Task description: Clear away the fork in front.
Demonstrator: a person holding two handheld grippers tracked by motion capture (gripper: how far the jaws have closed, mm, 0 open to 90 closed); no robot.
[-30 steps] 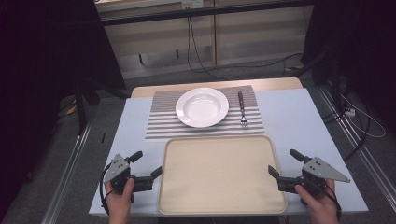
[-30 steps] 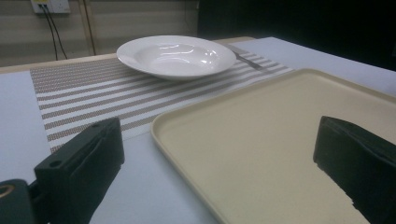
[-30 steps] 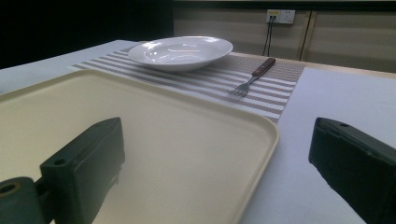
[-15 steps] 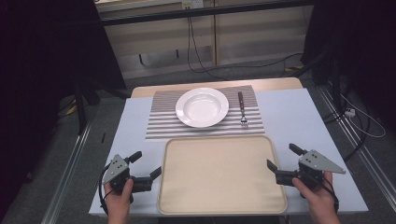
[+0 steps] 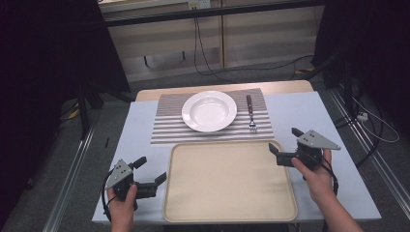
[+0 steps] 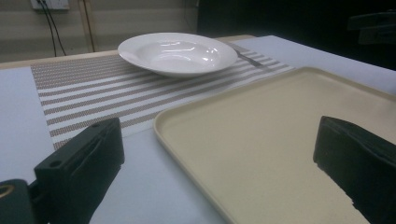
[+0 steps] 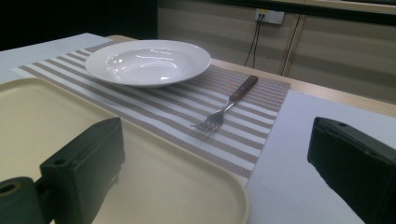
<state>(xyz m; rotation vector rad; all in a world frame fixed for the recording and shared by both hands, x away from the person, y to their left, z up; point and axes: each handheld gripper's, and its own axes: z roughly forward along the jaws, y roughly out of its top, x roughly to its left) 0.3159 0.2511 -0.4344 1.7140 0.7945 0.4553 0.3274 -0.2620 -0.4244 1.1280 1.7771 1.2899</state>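
Item: beige tray (image 5: pixel 230 181), lower centre of frame, empty. My left claw (image 5: pixel 151 170) at its lower-left edge, jaws apart; my right claw (image 5: pixel 285 141) at its upper-right corner, jaws apart. White plate (image 5: pixel 209 110) and fork (image 5: pixel 251 113) on striped placemat (image 5: pixel 167 125), above.

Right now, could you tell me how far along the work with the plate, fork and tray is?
Nothing looks done: plate and fork lie on the striped mat, the tray holds nothing. Left gripper and right gripper are open beside the tray. All handling remains.
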